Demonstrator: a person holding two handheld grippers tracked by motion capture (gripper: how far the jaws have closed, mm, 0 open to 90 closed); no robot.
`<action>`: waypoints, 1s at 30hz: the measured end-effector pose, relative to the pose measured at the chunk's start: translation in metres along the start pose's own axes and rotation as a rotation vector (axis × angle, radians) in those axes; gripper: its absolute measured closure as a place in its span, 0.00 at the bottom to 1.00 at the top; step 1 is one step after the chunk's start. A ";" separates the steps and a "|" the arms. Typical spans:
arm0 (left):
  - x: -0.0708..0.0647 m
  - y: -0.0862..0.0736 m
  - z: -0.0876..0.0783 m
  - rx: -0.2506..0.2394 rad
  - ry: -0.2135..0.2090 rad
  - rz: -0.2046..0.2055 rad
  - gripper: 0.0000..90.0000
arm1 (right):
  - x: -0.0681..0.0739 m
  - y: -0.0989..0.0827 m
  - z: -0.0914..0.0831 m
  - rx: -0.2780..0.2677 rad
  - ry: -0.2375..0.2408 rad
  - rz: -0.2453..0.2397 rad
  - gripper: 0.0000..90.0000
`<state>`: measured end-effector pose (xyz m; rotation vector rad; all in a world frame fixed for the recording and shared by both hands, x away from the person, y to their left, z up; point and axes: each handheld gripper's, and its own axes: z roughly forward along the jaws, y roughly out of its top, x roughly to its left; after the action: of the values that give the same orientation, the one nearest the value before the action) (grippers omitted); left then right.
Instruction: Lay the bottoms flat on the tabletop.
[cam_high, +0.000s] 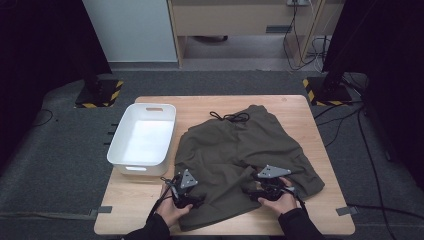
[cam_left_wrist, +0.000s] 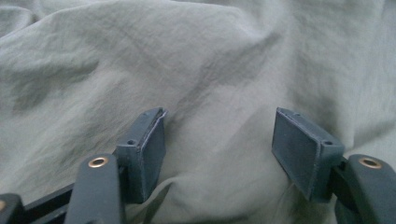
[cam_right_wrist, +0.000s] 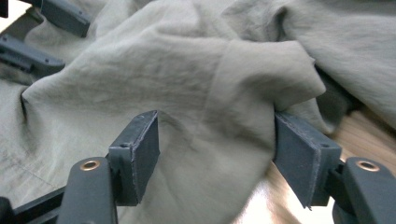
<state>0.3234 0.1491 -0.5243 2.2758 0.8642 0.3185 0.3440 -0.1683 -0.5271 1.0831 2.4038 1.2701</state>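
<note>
Dark olive shorts (cam_high: 240, 145) lie spread on the wooden table (cam_high: 135, 200), waistband and black drawstring (cam_high: 231, 117) at the far side. My left gripper (cam_high: 200, 201) rests at the near left leg hem. In the left gripper view it (cam_left_wrist: 219, 144) stands open, with wrinkled cloth (cam_left_wrist: 196, 60) lying between the wide-apart pads. My right gripper (cam_high: 250, 194) sits at the near edge by the crotch. It (cam_right_wrist: 217, 149) is open around a raised fold of fabric (cam_right_wrist: 261, 70), whose corner hangs against the right pad (cam_right_wrist: 299, 154).
A white plastic bin (cam_high: 116, 145) stands on the table's left side, close to the shorts. Bare wood (cam_right_wrist: 359, 130) shows beside the right gripper. Past the table are grey floor, cables and dark stands (cam_high: 330, 85).
</note>
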 end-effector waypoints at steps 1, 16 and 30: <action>0.001 -0.001 -0.001 0.003 -0.007 0.009 0.37 | 0.000 0.001 -0.003 -0.021 0.001 0.001 0.37; -0.028 0.033 0.008 -0.097 -0.015 -0.072 0.30 | -0.051 0.004 -0.057 -0.134 -0.252 0.049 0.36; -0.038 0.011 0.014 -0.009 -0.024 0.020 0.26 | -0.078 -0.022 -0.059 0.002 -0.368 0.059 0.33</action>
<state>0.3064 0.1109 -0.5265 2.2764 0.8270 0.3021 0.3586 -0.2673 -0.5194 1.2707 2.1121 0.9817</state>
